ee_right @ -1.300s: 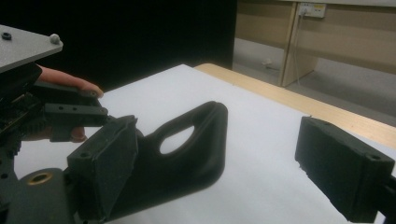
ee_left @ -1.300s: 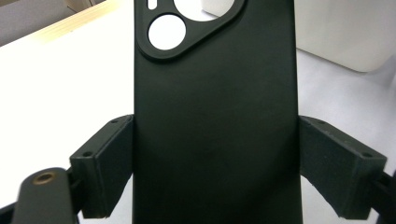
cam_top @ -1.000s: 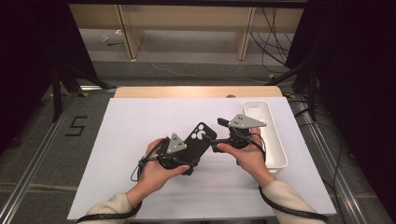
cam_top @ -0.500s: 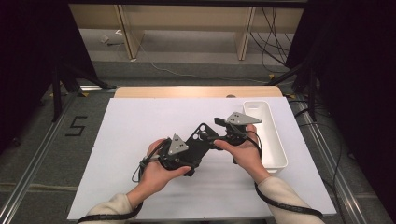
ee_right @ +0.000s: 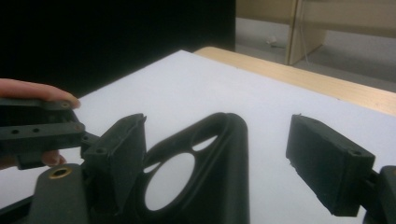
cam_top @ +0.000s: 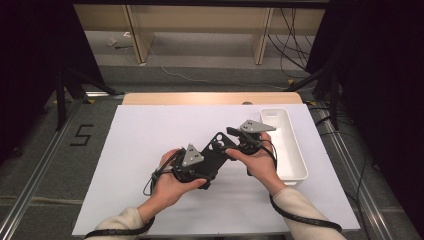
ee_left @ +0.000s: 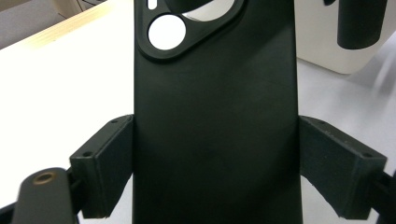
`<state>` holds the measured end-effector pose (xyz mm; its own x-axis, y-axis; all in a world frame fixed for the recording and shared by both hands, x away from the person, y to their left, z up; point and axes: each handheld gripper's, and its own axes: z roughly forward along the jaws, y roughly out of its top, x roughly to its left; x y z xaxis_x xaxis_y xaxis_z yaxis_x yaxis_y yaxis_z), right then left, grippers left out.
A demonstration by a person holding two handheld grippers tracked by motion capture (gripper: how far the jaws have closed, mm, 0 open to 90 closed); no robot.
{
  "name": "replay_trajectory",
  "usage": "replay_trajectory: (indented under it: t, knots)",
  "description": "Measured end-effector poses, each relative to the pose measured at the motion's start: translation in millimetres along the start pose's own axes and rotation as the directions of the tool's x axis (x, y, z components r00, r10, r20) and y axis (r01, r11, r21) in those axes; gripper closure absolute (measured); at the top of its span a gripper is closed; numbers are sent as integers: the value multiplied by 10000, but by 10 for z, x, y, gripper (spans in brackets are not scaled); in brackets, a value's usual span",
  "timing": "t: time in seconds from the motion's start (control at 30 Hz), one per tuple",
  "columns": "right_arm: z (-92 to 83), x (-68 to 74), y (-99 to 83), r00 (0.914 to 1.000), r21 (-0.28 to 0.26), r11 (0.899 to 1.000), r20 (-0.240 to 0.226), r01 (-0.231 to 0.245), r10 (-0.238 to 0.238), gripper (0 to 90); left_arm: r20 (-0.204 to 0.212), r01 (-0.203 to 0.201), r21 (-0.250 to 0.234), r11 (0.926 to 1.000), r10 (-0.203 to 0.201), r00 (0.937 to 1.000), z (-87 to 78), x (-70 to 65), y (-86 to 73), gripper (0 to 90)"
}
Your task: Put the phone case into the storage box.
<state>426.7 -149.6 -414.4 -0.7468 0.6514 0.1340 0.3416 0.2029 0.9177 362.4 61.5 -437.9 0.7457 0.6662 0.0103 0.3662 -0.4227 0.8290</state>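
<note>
A black phone case (cam_top: 216,151) with a camera cut-out at its far end is held above the white sheet. My left gripper (cam_top: 209,161) is shut on it; in the left gripper view both pads (ee_left: 109,168) press the long sides of the case (ee_left: 215,107). My right gripper (cam_top: 230,139) has come in from the right at the cut-out end. In the right gripper view that end of the case (ee_right: 210,182) lies between the jaws of my right gripper (ee_right: 224,158). These jaws have just been closing; the right pad (ee_right: 327,163) still stands apart from the case.
A long white tray (cam_top: 295,155) sits at the right side of the white sheet (cam_top: 145,135), close to the right hand. The wooden table edge (cam_top: 210,98) runs along the back. Dark racks and floor cables surround the table.
The right gripper has shifted a little left, onto the case's cut-out end. The left hand and the case have stayed put.
</note>
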Motion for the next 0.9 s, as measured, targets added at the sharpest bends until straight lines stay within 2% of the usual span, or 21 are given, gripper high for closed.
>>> replay_trajectory:
  t: [0.23,0.27,0.7,0.73,0.9]
  knots:
    - [9,2,-1,9999,34,9999,-19,-131,131,295,24,-55,-13,10000,55,10000,0,-6,0,150]
    - [12,4,0,9998,13,9998,-69,-177,178,312,-173,-242,-93,9997,240,9996,-4,6,7,150]
    - [35,8,-9,9981,126,9983,-226,-568,571,481,-118,-171,-36,9998,171,9998,0,2,-1,150]
    - [33,13,-7,9980,91,9983,-264,-578,580,524,-121,-202,-57,9998,201,9997,3,-1,-4,150]
    - [22,-6,-7,9962,67,9968,-347,-796,798,563,-142,-267,-72,9996,266,9995,9,-3,-7,149]
